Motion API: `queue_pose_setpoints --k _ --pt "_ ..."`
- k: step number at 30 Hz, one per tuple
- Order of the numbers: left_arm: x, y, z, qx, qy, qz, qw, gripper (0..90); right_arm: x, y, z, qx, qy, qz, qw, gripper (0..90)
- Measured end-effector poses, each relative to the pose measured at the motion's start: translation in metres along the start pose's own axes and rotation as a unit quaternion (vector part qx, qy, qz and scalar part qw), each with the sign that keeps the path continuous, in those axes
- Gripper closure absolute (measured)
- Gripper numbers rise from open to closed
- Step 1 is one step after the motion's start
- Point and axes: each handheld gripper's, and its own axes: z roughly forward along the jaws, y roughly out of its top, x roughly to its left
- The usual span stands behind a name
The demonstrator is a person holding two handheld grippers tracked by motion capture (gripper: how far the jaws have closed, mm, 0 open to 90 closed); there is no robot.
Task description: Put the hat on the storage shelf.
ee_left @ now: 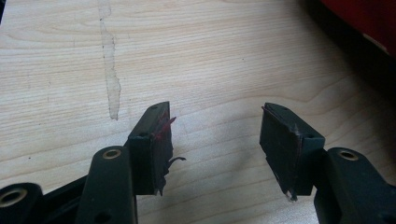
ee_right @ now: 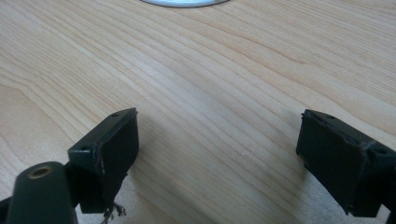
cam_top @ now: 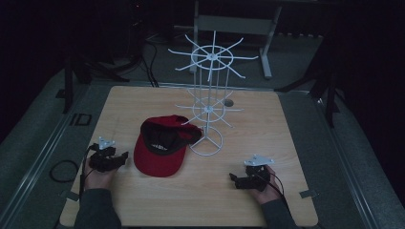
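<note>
Left hand (cam_top: 98,177) comes in from the 6 o'clock edge of the counter (cam_top: 200,200), forearm sleeve low at 7 o'clock. Left tool (cam_top: 125,157) sits low over the wood and points toward 3 o'clock, at the cap. Its jaws stand wide apart with nothing between them; in the left gripper view there is bare wood grain in the gap and a pale streak on the counter at 11 o'clock. Frayed red-tinged pad edge on one jaw.

Right hand (cam_top: 265,188) enters at 5 o'clock, wrist turned inward. Right tool (cam_top: 232,179) points toward 9 o'clock, low over the counter. Jaws also wide apart, empty, bare wood between them in the right gripper view. Grey three-cornered plate on top of each tool; a cable trails back from each.

Red cap (cam_top: 160,145) lies on the counter, left of centre, just at 3 o'clock of the left tool, not touched. It sits upside down: black lining and inner band face up, red brim toward 6 o'clock. The crown end lies against the base ring of the white wire rack (cam_top: 208,102), which stands upright at the counter's centre with two tiers of spoke hooks. Well apart from the right tool.
</note>
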Motion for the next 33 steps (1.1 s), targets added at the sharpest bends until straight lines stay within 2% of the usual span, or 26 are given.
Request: queue_pose_setpoints --k 5,9,15,19,21,23,27,33 --pt "-0.001 0.001 -0.003 -0.006 -0.013 0.002 0.9999 45.3 0.0 0.0 0.0 0.0 0.0 0.0 1.0 12.9" --pt "-0.006 0.004 -0.005 -0.007 -0.015 0.008 0.9998 47.7 0.0 0.0 0.0 0.0 0.0 0.0 1.0 12.9" --pt "-0.007 0.006 -0.019 -0.026 -0.039 -0.011 0.9988 50.0 0.0 0.0 0.0 0.0 0.0 0.0 1.0 12.9" --pt "-0.006 0.006 -0.033 -0.043 -0.069 -0.021 0.9965 50.4 0.0 0.0 0.0 0.0 0.0 0.0 1.0 12.9" --pt "-0.005 0.008 -0.039 -0.055 -0.087 -0.032 0.9942 51.6 0.0 0.0 0.0 0.0 0.0 0.0 1.0 12.9" --pt "-0.008 0.011 -0.044 -0.059 -0.086 -0.025 0.9942 51.8 0.0 0.0 0.0 0.0 0.0 0.0 1.0 12.9" --pt "-0.017 0.017 -0.048 -0.065 -0.102 -0.014 0.9925 51.8 0.0 0.0 0.0 0.0 0.0 0.0 1.0 12.9" --pt "-0.023 0.017 -0.046 -0.051 -0.117 -0.003 0.9919 54.4 0.0 0.0 0.0 0.0 0.0 0.001 1.0 12.9"
